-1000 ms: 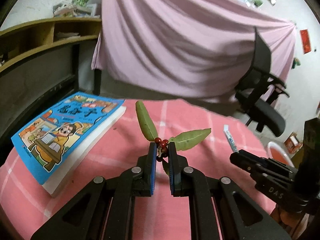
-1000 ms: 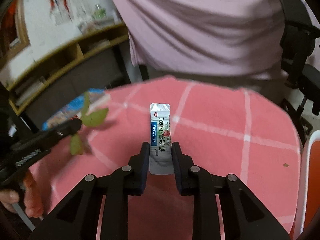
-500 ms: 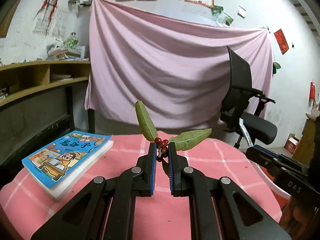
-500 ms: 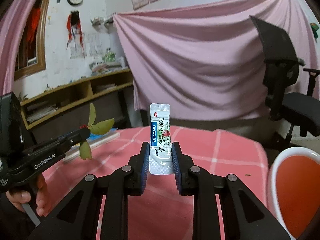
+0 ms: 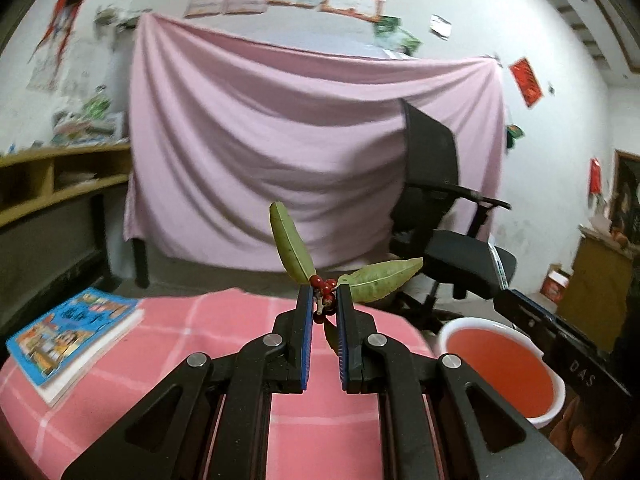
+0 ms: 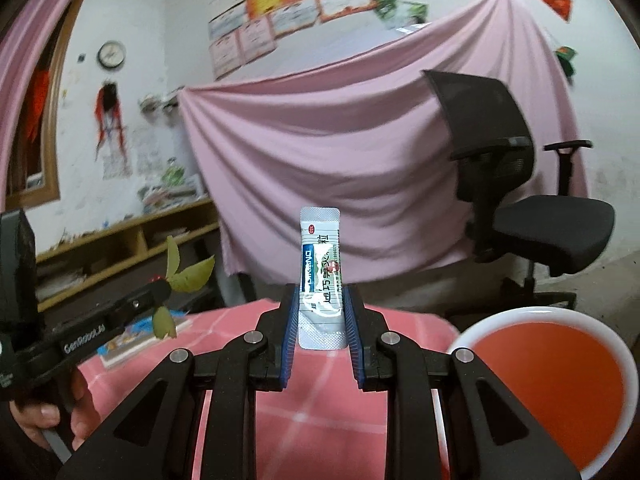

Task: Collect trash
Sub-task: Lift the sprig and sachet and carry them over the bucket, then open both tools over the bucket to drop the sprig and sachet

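My left gripper [image 5: 321,294] is shut on a sprig of red berries with green leaves [image 5: 320,285], held above the pink checked table [image 5: 224,316]. The sprig and left gripper also show at the left of the right wrist view [image 6: 182,274]. My right gripper [image 6: 320,294] is shut on a white medicine sachet [image 6: 321,276], which stands upright between the fingers. A white bin with a red inside [image 6: 548,384] stands off the table's right edge, lower right in both views [image 5: 502,368]. The right gripper's body shows at the right of the left wrist view [image 5: 560,340].
A blue picture book [image 5: 68,336] lies on the table's left side. A black office chair [image 5: 444,232] stands behind the table in front of a pink hanging cloth [image 5: 304,152]. Wooden shelves [image 5: 48,184] run along the left wall.
Both grippers have risen and tipped up from the table, keeping their loads. The view has swung right, and the red-lined bin has come into view.
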`<state>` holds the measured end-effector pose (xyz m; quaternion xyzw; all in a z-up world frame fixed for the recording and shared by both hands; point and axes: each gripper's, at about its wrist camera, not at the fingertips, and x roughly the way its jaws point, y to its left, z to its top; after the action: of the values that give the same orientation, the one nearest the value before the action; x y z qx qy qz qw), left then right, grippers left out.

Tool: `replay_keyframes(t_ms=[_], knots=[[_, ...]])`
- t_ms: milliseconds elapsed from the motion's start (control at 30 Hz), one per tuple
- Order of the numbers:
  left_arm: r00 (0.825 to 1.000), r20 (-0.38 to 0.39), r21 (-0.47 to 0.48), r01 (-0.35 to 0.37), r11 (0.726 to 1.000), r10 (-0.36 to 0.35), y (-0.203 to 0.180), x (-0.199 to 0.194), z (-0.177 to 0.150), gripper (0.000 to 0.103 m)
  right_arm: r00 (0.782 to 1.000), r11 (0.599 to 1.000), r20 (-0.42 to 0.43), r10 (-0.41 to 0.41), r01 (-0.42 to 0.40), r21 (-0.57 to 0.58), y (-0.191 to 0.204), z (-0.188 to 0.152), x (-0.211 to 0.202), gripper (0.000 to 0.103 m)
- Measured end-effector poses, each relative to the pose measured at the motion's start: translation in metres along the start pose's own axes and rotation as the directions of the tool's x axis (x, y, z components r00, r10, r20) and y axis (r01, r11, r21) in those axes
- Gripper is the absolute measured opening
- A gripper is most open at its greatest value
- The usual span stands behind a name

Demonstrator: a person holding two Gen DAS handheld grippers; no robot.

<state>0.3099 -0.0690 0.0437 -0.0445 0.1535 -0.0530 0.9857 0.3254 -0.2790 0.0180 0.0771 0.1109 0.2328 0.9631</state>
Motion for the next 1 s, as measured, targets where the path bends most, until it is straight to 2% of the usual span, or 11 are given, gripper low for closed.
replay_keyframes(t_ms=[133,300,500,700,933,1000], knots=[[0.999,-0.006,0.035,0.054,0.998,-0.054,-0.032,0.011,0.006,0.008,0.999,0.999,0.028,-0.044,0.043,0.028,-0.024,0.004,-0.015,0.02],[0.989,-0.049,0.043,0.143,0.989,-0.141,-0.075,0.029,0.006,0.008,0.992,0.992,0.035,-0.123,0.121,0.04,-0.05,0.002,-0.034,0.021],[0.971,-0.098,0.052,0.222,0.974,-0.216,-0.119,0.05,-0.004,0.008,0.976,0.962,-0.026,-0.215,0.217,0.167,-0.095,-0.002,-0.045,0.021],[0.942,-0.19,0.035,0.29,0.956,-0.278,-0.158,0.08,-0.019,0.008,0.957,0.919,-0.111,-0.267,0.287,0.271,-0.134,-0.01,-0.047,0.021],[0.908,-0.32,0.05,0.301,0.952,-0.27,-0.18,0.106,-0.039,0.008,0.94,0.876,-0.191,-0.282,0.334,0.35,-0.163,-0.024,-0.047,0.022],[0.893,-0.354,0.039,0.312,0.949,-0.278,-0.181,0.112,-0.044,0.008,0.936,0.869,-0.213,-0.279,0.34,0.359,-0.167,-0.028,-0.047,0.022]])
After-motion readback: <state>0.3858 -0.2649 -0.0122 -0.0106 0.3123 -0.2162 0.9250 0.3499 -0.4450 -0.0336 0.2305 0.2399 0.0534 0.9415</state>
